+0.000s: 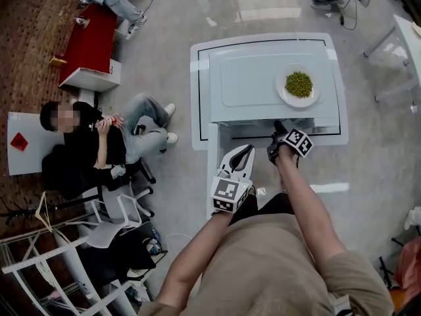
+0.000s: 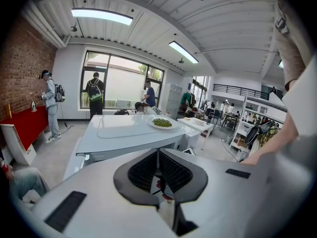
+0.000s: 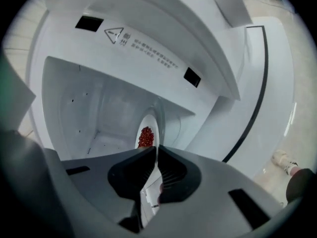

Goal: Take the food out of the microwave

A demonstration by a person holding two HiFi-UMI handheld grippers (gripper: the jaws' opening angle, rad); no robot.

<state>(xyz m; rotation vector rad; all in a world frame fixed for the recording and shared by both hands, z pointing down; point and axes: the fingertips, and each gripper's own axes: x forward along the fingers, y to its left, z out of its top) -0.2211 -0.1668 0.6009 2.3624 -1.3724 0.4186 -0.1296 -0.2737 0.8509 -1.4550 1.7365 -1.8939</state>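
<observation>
A white microwave [image 1: 250,84] stands on a white table [image 1: 200,97], its front opening towards me. Inside it, in the right gripper view, a white plate of red food [image 3: 146,136] shows edge-on in the tilted picture. My right gripper [image 3: 155,150] is shut on that plate's near rim; in the head view it [image 1: 279,126] reaches into the opening. A second plate with green peas [image 1: 299,85] rests on top of the microwave, also visible in the left gripper view [image 2: 162,122]. My left gripper [image 1: 249,149] hangs in front of the microwave, shut with nothing held.
A person sits on a chair [image 1: 99,140] to the left of the table. A red bench [image 1: 92,41] lies at the far left, and white chairs and racks [image 1: 99,232] crowd the lower left. Several people stand by the window [image 2: 95,90].
</observation>
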